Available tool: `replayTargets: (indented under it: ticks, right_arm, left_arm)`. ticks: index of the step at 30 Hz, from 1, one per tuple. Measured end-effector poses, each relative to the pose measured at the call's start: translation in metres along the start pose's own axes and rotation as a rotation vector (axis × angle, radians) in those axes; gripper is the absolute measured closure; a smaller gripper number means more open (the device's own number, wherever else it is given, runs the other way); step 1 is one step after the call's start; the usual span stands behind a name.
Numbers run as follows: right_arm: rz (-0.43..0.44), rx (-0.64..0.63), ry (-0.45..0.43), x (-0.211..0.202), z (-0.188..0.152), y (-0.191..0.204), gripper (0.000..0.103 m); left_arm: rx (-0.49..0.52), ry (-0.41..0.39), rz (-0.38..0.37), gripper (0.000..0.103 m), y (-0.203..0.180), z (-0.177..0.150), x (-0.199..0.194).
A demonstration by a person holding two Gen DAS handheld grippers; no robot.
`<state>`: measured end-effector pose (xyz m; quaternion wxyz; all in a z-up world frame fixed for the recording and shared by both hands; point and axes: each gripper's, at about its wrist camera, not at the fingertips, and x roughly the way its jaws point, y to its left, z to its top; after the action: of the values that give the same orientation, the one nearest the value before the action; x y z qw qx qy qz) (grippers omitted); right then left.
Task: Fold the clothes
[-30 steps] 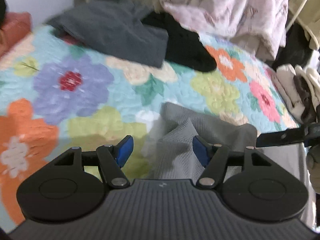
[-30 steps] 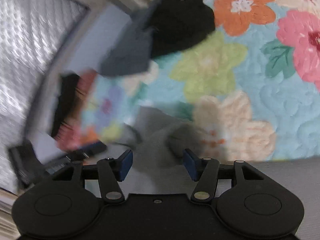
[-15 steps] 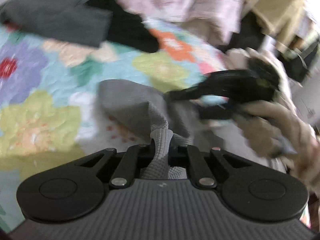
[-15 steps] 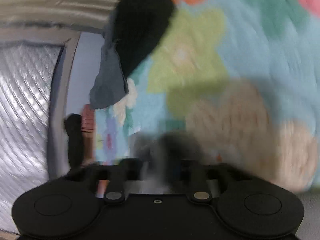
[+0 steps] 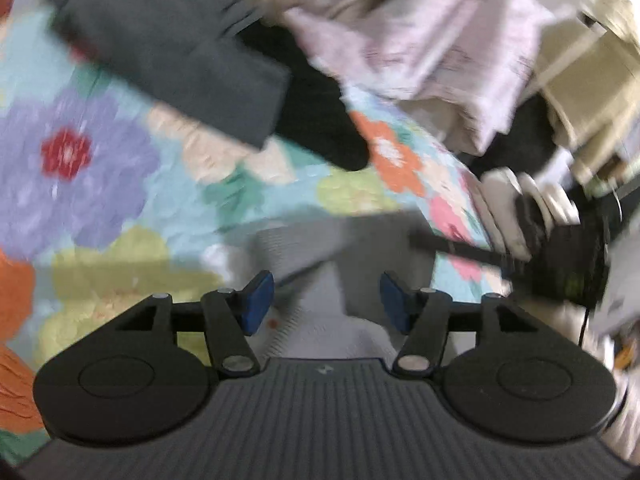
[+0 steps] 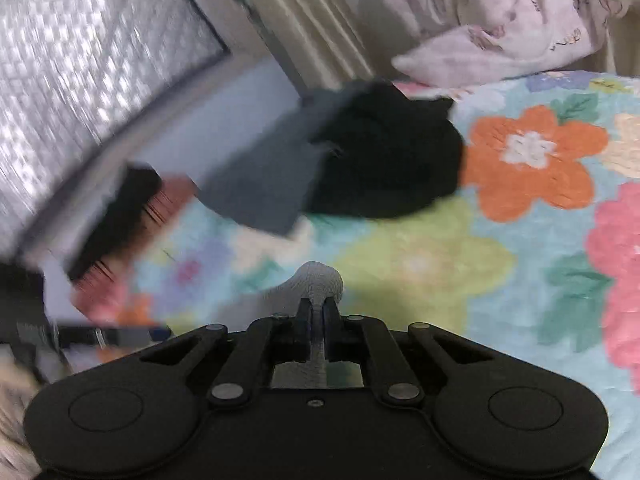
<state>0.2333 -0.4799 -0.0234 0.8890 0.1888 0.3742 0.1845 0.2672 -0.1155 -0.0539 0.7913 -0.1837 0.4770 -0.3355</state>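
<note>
Pinching a fold of the light grey ribbed knit garment (image 6: 318,280), the right gripper (image 6: 316,312) has its two black fingers pressed together on the cloth, a rounded tuft standing up just beyond the tips at 12 o'clock.
Left gripper (image 5: 326,300): jaws opening, blue-padded fingers (image 5: 256,300) set apart; the same grey garment (image 5: 320,248) lies between and beneath them, neither pad pressing it.
Garment position: on the flower-patterned quilted bedspread (image 5: 100,184), near edge, directly ahead of both grippers.
Folded dark grey cloth (image 5: 176,60): left wrist view, 11 o'clock, on the bedspread, overlapping a black garment (image 5: 320,120) at 12 o'clock.
Pale pink printed bedding (image 5: 420,32): heaped at 1 o'clock, beyond the black garment.
Right gripper (image 5: 560,256) in the left wrist view: 3 o'clock, blurred, held in a light glove (image 5: 512,204).
Textured window pane (image 6: 80,60): right wrist view, 10 o'clock.
Beige curtain (image 6: 304,20): 12 o'clock, beside the pane.
</note>
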Motion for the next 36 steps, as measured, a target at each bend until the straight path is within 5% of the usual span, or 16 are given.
replayTargets:
  ticks: [2, 4, 5, 8, 11, 13, 15, 16, 17, 23, 27, 30, 33, 34, 36]
  right_arm:
    - [-0.009, 0.069, 0.006, 0.004, -0.003, -0.009, 0.088]
    - [-0.006, 0.112, 0.007, 0.004, -0.006, -0.014, 0.083]
    - [-0.004, 0.123, 0.010, 0.004, -0.008, -0.015, 0.072]
    - [0.011, 0.179, 0.066, 0.011, -0.008, -0.019, 0.059]
    - [0.029, 0.224, 0.129, 0.024, -0.016, -0.021, 0.046]
    - [-0.001, 0.230, 0.144, 0.034, -0.021, -0.018, 0.046]
    - [-0.014, 0.200, 0.125, 0.039, -0.024, -0.012, 0.050]
    - [-0.015, 0.174, 0.107, 0.040, -0.025, -0.008, 0.080]
    - [-0.014, 0.147, 0.087, 0.040, -0.025, -0.003, 0.096]
    - [0.098, -0.019, -0.163, 0.010, -0.011, 0.021, 0.097]
    - [-0.098, -0.181, -0.121, 0.022, -0.005, 0.032, 0.099]
    - [-0.204, -0.226, -0.048, 0.040, -0.011, 0.032, 0.099]
    - [-0.287, -0.249, -0.025, 0.044, -0.016, 0.031, 0.081]
    - [-0.310, -0.238, -0.025, 0.041, -0.017, 0.029, 0.075]
    - [-0.301, -0.171, -0.031, 0.027, -0.018, 0.024, 0.072]
  left_arm:
    - [-0.025, 0.060, 0.034, 0.045, 0.010, 0.006, 0.017]
    - [0.055, 0.146, 0.053, 0.045, 0.007, 0.009, 0.031]
    - [0.114, 0.171, 0.076, 0.045, 0.001, 0.009, 0.036]
    - [0.226, 0.201, 0.140, 0.041, -0.016, 0.011, 0.046]
    - [0.127, 0.210, 0.115, 0.025, -0.009, 0.019, 0.060]
    - [0.032, 0.178, 0.086, 0.028, 0.002, 0.025, 0.066]
    - [-0.052, 0.119, 0.068, 0.088, 0.010, 0.031, 0.067]
    - [-0.081, 0.103, 0.050, 0.099, 0.014, 0.034, 0.069]
    - [-0.067, 0.075, 0.051, 0.099, 0.012, 0.036, 0.067]
    - [0.263, -0.175, 0.141, 0.099, -0.046, 0.040, 0.036]
    - [0.600, -0.342, 0.403, 0.098, -0.092, 0.034, 0.039]
    - [0.643, -0.264, 0.436, 0.094, -0.098, 0.035, 0.058]
    - [0.619, -0.202, 0.497, 0.074, -0.092, 0.032, 0.065]
    - [0.594, -0.183, 0.508, 0.059, -0.088, 0.029, 0.061]
    - [0.560, -0.169, 0.515, 0.053, -0.079, 0.018, 0.043]
